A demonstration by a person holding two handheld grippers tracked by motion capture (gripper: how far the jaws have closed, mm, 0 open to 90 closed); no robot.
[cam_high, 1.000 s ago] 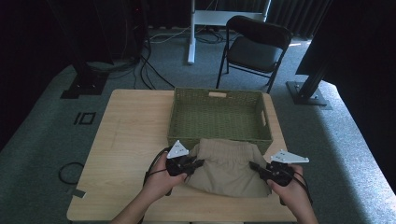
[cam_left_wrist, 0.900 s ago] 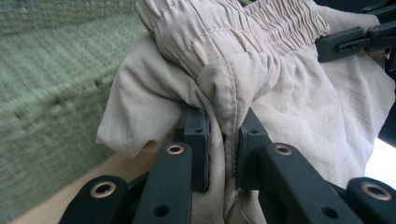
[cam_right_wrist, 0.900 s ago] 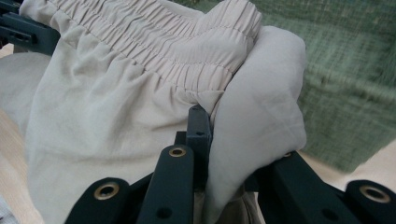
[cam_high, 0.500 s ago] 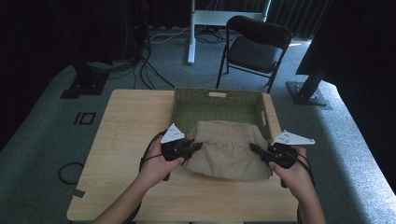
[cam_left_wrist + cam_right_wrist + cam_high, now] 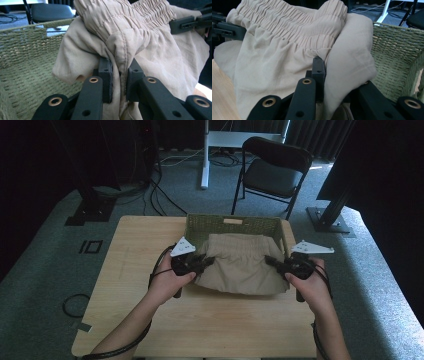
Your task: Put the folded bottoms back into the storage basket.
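Observation:
Folded beige shorts with an elastic waistband hang lifted over the front rim of the green woven basket, at the far middle of the wooden table. My left gripper is shut on the shorts' left edge. My right gripper is shut on their right edge. In the left gripper view, the shorts' fabric is pinched between the black jaws, with the basket wall behind. The right gripper view has the shorts clamped beside the basket's inner wall.
A black folding chair and a white desk leg stand beyond the table on the grey carpet. Black stands sit at the far left and far right. Bare tabletop lies left of and in front of the basket.
Both grippers have carried the shorts up off the table and forward, away from the person, so that the shorts now hang over the basket's front rim.

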